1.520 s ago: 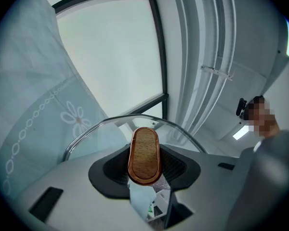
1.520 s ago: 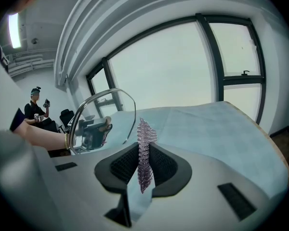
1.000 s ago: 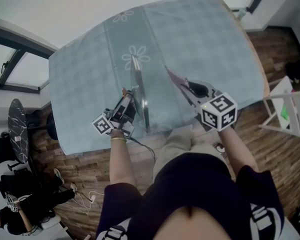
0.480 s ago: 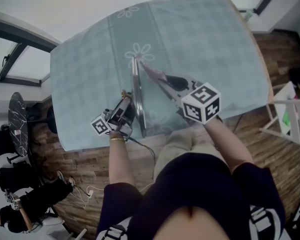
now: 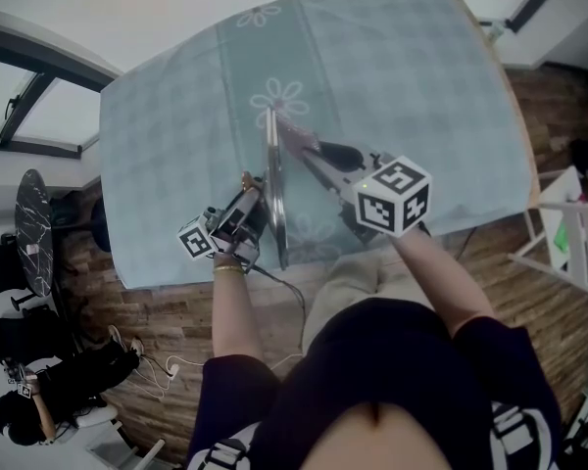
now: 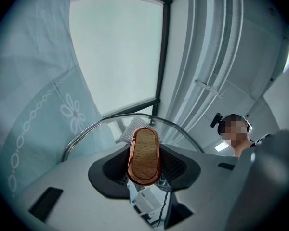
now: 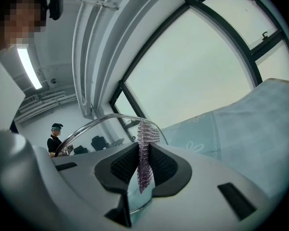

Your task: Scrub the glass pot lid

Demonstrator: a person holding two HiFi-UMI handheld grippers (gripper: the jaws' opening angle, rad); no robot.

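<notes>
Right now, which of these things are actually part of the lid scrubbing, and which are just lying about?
In the job:
glass pot lid, held on edge
wooden knob, clamped in the left gripper
mesh scrubbing cloth, pinched in the right gripper at the lid's rim

Just about:
flowered tablecloth
white chair at the side
bystander in dark clothes

Plenty of open tablecloth (image 5: 157, 125) on all sides; the only blocker is the lid (image 5: 273, 184) standing edge-on between left gripper (image 5: 253, 209) and right gripper (image 5: 289, 137).
</notes>
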